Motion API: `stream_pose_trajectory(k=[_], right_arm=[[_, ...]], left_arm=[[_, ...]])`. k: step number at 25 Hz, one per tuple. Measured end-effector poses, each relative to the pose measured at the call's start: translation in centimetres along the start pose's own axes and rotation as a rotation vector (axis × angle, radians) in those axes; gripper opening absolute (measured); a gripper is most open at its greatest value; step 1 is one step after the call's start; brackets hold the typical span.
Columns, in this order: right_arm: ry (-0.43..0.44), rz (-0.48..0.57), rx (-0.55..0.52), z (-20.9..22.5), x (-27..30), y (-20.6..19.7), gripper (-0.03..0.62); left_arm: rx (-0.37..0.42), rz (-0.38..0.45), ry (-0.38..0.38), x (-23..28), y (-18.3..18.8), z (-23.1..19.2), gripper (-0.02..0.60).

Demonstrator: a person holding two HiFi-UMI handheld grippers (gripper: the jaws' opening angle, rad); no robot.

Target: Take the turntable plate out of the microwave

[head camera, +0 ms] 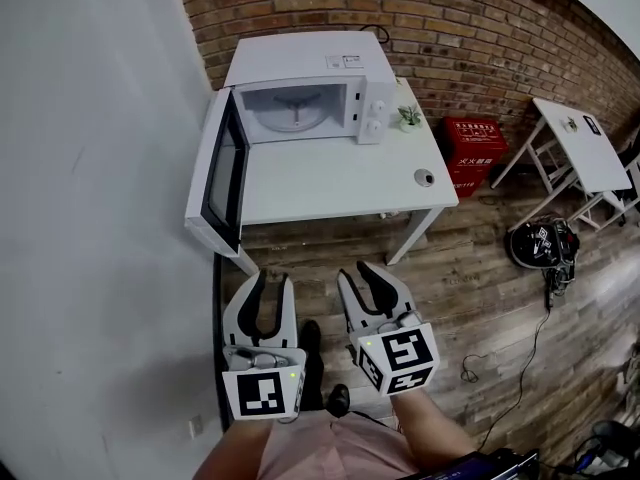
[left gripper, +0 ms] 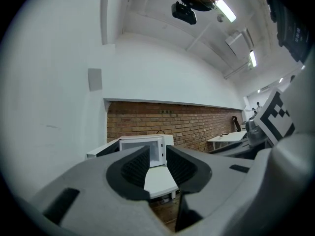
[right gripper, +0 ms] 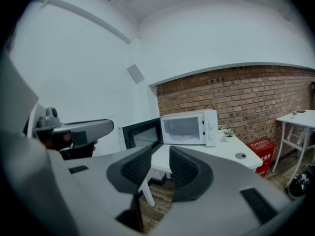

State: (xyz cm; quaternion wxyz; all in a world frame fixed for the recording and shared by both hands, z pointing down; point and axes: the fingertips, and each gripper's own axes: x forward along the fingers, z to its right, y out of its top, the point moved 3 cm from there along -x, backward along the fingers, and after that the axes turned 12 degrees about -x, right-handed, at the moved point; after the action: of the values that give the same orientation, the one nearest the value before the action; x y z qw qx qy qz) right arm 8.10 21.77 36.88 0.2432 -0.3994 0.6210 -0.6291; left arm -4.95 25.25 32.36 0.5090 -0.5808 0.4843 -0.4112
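Turntable plate (head camera: 297, 108) flat on the cavity floor of the microwave (head camera: 300, 63), with the door (head camera: 222, 173) swung wide to the left. Microwave at the back left of the white surface (head camera: 340, 183), against the brick wall (head camera: 470, 38).

Left claw (head camera: 272, 278) and right claw (head camera: 357, 273) side by side over the wooden floor (head camera: 470, 268), short of the surface's near edge. Both aimed toward the microwave, both well apart from the plate.

In the left gripper view: ribbed pads (left gripper: 135, 166) spread, nothing between them, the open microwave small and far off through the gap.

In the right gripper view: pads (right gripper: 138, 168) likewise spread and empty, the microwave beyond and above the jaws, its door open at the left. Cavity in sight there, plate too faint to make out.

Small potted plant (head camera: 409, 118) just right of the microwave. Red box (head camera: 474, 153) on the floor by the wall, right of the surface.
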Motion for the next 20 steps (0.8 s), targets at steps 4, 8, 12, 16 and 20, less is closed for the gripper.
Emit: stream_pose_trajectory(k=[4,8,12,16,20], right_arm=[[-0.002,-0.016,0.007,2.2,5.6,0.1,0.120],[-0.015,-0.026,0.017,4.5,11.4,0.8,0.117],[-0.026,-0.026,0.019,6.4,16.3,2.2,0.112],[-0.039,-0.008,0.004,7.9,19.8,4.2,0.112],[-0.052,0.010,0.000,9.3,22.0,5.4,0.109]], left_arm=[[-0.011,-0.015,-0.006,5.4,-0.5,-2.6,0.109],[0.021,-0.014,-0.033,11.2,-0.1,-4.9,0.109],[0.010,-0.002,-0.057,15.8,0.9,-6.8,0.107],[-0.007,0.002,-0.067,19.2,1.7,-8.2,0.106],[-0.005,0.014,-0.076,21.6,2.2,-9.0,0.106]])
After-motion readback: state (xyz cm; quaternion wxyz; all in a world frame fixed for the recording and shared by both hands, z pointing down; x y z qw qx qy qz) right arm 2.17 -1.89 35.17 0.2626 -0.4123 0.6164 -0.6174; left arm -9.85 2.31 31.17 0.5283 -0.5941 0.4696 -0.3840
